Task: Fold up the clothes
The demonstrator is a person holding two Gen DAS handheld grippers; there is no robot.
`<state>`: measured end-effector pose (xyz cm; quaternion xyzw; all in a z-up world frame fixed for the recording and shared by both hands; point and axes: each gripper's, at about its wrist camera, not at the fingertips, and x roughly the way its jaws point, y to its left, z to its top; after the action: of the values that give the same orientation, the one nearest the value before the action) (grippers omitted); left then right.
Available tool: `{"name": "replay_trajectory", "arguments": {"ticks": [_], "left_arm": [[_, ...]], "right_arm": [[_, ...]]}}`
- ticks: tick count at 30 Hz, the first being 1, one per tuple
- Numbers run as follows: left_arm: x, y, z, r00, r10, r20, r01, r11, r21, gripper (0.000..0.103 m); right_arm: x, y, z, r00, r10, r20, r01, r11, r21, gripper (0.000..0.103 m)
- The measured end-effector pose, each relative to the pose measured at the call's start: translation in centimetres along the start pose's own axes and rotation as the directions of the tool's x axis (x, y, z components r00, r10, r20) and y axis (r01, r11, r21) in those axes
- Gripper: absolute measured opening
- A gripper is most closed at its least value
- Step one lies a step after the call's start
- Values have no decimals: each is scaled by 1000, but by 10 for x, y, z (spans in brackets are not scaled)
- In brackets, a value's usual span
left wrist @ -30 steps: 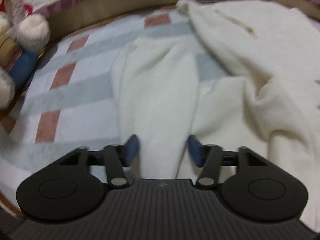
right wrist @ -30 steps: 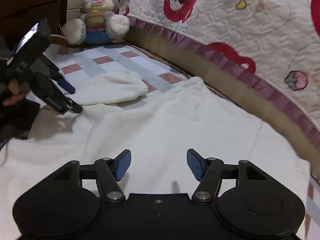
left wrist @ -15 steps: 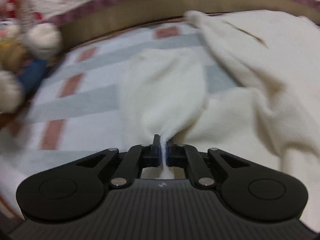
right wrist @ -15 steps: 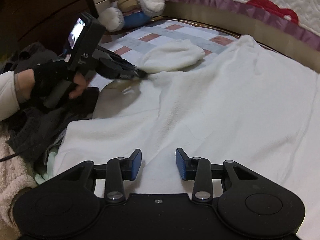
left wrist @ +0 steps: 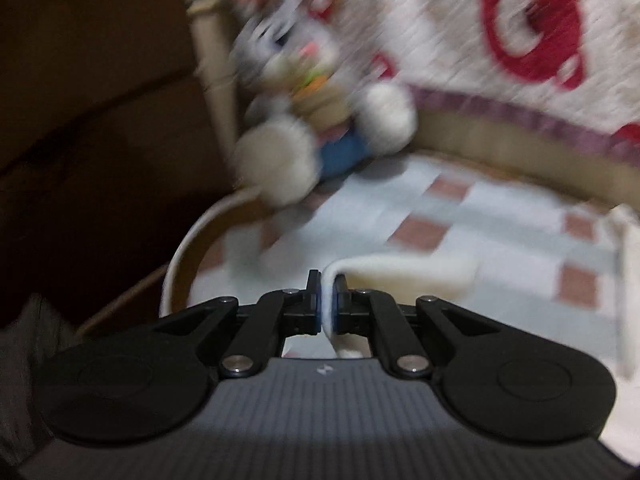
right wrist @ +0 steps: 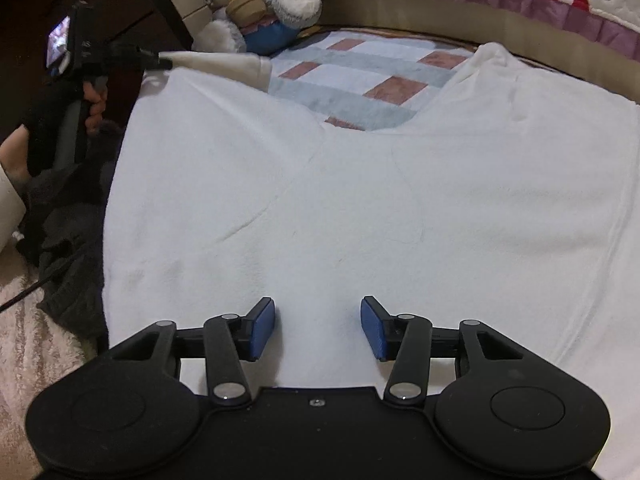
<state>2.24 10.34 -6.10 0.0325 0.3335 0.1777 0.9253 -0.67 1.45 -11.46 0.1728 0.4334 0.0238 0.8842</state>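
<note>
Cream fleece garment spread flat across most of the bed, body panel filling the middle of the right wrist view, one sleeve drawn out toward 10 o'clock. Sleeve tip pinched in the left gripper, jaws clamped tight on a thin fold of cloth between the blue pads; lifted clear of the blue, white and brick-red checked bedsheet, probably so the sleeve can be carried back over the body for a first fold. Same tool seen from the right wrist view at 10 o'clock as a black handheld unit, gripped by a hand in a dark fingerless glove. Right gripper poised low at 6 o'clock over the garment's near hem, jaws partway apart and opening, fleece lying beneath them but nothing pinched; likely waiting to pin or catch the hem while the sleeve travels. Grey plush rabbit in blue trousers seated at 11 o'clock against the bed's padded tan edge, apart from the sleeve. Dark grey clothing heaped at 9 o'clock, beside the garment's left border.
</note>
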Motion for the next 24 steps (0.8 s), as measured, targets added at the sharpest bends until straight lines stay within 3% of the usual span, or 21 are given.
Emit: {"name": "replay_trajectory", "arguments": {"ticks": [2, 4, 10, 13, 16, 18, 20, 22, 24], "left_arm": [[17, 1, -11, 997, 54, -61, -54, 999, 1, 5], [27, 15, -18, 990, 97, -106, -104, 992, -67, 5], [12, 68, -6, 987, 157, -29, -158, 945, -285, 2], [0, 54, 0, 998, 53, -15, -55, 963, -263, 3], [-28, 9, 8, 994, -99, 42, 105, 983, -149, 5], [-50, -30, 7, 975, -213, 61, 216, 975, -52, 8], [-70, -72, 2, 943, -330, 42, 328, 944, 40, 8], [-91, -118, -10, 892, -452, -22, 451, 883, 131, 8], [-115, -169, -26, 836, -539, -101, 546, 803, 241, 8]], "right_arm": [[2, 4, -1, 1000, -8, -12, 8, 1000, -16, 55], [3, 6, -2, 1000, -15, -19, 14, 999, -29, 56], [1, 11, -6, 999, -11, -31, 9, 999, -48, 63], [3, 11, -6, 1000, 3, -29, -4, 999, -44, 68], [-3, 3, -6, 999, 38, -2, -38, 999, -15, 67], [-21, -14, -5, 998, 41, 57, -43, 998, 46, 66], [-52, -42, -10, 990, -16, 137, -2, 991, 131, 66], [-89, -77, -21, 973, -114, 201, 65, 969, 238, 66], [-129, -116, -42, 943, -226, 244, 129, 926, 356, 66]]}}
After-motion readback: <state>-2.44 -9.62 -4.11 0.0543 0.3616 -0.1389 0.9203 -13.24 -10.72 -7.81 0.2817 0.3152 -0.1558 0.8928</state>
